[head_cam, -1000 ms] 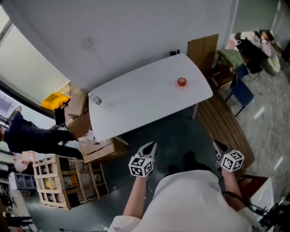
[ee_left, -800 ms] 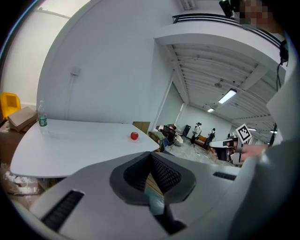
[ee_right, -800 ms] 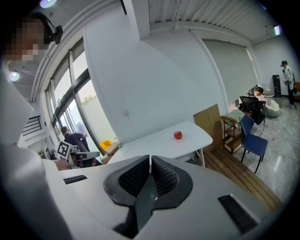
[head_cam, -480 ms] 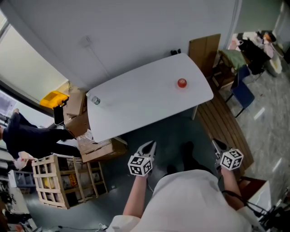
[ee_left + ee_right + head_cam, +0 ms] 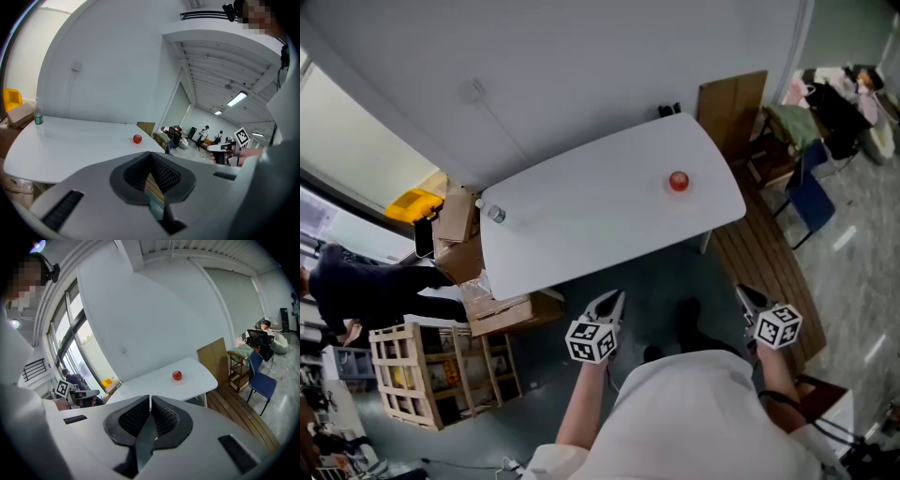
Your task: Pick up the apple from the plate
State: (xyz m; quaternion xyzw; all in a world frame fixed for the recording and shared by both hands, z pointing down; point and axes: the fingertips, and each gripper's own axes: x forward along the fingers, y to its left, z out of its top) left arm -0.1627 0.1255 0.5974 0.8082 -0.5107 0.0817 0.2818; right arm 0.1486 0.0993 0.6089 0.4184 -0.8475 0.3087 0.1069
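We judge the apple [image 5: 678,181] firm, smooth, light: grip across its middle. Left tool [image 5: 611,302] and right tool [image 5: 746,297] closed, empty, well short of the desk [image 5: 581,225].

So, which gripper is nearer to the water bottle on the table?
Left. The left gripper hangs before the table, somewhat right of the water bottle; the right gripper is much farther right, beyond the apple.

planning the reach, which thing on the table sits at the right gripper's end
The red apple. The only other item, the clear bottle, stands at the opposite, left end.
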